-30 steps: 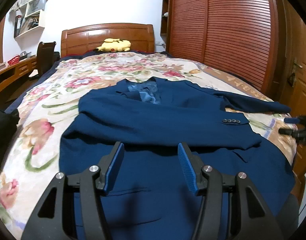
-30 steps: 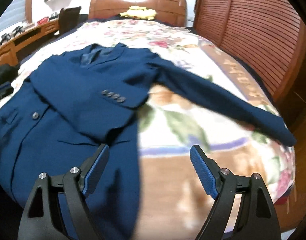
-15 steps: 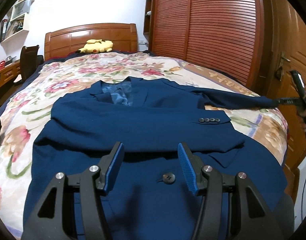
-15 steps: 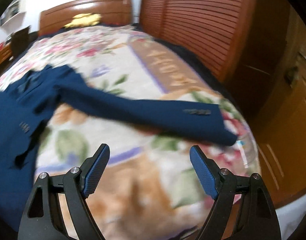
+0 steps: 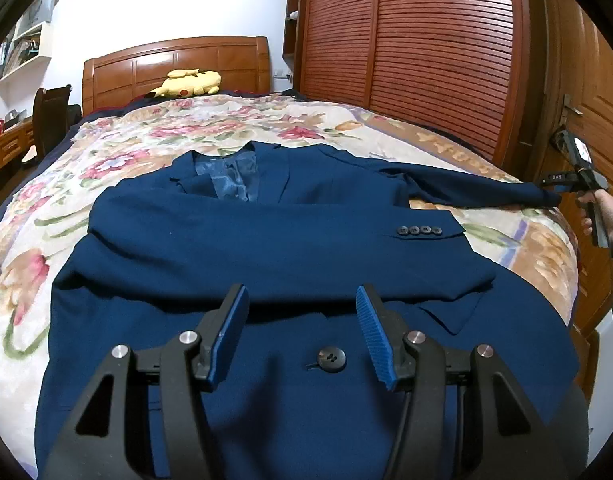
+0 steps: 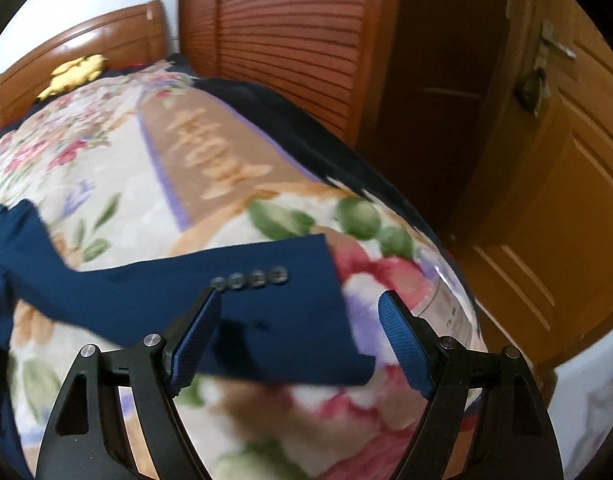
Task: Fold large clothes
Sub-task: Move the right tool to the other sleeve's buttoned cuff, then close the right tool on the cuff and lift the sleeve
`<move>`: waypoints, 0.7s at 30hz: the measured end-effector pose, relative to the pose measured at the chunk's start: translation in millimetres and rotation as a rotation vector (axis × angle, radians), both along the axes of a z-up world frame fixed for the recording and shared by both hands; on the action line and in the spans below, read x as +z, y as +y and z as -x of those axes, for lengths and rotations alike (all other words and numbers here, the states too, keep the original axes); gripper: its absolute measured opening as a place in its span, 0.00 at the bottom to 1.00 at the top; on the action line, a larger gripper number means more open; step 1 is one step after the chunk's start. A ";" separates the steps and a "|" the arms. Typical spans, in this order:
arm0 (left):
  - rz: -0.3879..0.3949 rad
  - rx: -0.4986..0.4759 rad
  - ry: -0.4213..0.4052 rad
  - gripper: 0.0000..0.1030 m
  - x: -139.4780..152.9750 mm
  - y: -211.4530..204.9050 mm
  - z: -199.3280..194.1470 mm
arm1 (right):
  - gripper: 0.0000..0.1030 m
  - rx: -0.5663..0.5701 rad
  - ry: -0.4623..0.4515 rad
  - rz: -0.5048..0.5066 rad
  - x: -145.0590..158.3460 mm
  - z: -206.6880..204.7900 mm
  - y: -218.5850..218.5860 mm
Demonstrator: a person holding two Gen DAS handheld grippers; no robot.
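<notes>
The navy jacket (image 5: 274,248) lay front-up on the floral bed (image 5: 546,256), one sleeve folded across its chest as before. The right tongs (image 6: 300,340), open and empty, had swung from the jacket's body to above the outstretched sleeve's cuff (image 6: 290,304). The left tongs (image 5: 302,336) hovered open above the jacket's front button (image 5: 331,359).
</notes>
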State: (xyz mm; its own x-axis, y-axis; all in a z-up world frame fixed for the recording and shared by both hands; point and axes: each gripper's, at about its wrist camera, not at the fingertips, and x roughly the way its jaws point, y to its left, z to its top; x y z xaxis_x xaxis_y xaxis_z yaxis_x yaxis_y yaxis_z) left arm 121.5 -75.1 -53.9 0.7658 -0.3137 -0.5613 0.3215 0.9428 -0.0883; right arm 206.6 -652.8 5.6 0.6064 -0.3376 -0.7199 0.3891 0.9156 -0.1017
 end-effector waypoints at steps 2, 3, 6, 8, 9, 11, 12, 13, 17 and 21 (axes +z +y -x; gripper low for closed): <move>-0.002 -0.001 0.001 0.54 -1.1 -0.5 0.4 | 0.80 -0.016 0.016 -0.012 -7.4 -2.7 -7.5; -0.002 -0.001 0.001 0.54 -1.3 -0.4 0.5 | 0.80 -0.019 0.023 -0.019 -10.1 -3.6 -9.7; -0.003 0.000 0.001 0.54 -1.4 -0.5 0.6 | 0.80 -0.017 0.056 -0.043 -21.0 -4.6 -14.3; -0.007 0.001 0.000 0.54 -1.8 -0.5 1.1 | 0.81 -0.002 0.097 -0.086 -32.4 -5.5 -14.9; -0.009 0.002 -0.002 0.54 -1.9 -0.4 1.1 | 0.81 0.002 0.102 -0.079 -34.4 -5.0 -13.5; -0.013 0.003 -0.003 0.54 -2.3 -0.8 1.7 | 0.81 0.010 0.096 -0.054 -34.7 -0.5 -8.3; -0.014 0.004 -0.003 0.54 -2.6 -0.8 1.9 | 0.80 0.012 0.095 -0.059 -35.3 1.8 -7.9; -0.015 0.005 -0.003 0.54 -3.0 -0.5 2.2 | 0.79 0.013 0.094 -0.063 -35.7 4.0 -7.5; -0.014 0.010 -0.001 0.54 -3.9 1.3 3.1 | 0.59 0.056 0.089 -0.051 -33.6 11.8 1.2; -0.018 0.019 -0.004 0.54 -3.6 3.2 5.4 | 0.20 0.148 0.100 -0.037 -28.1 15.3 21.8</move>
State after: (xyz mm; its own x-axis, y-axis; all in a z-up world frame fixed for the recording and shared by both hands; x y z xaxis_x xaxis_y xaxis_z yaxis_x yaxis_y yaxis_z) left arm 116.1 -71.9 -57.5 0.7738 -0.2891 -0.5636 0.3039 0.9501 -0.0701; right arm 191.4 -631.1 -22.5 0.5725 -0.2225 -0.7891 0.2396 0.9659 -0.0985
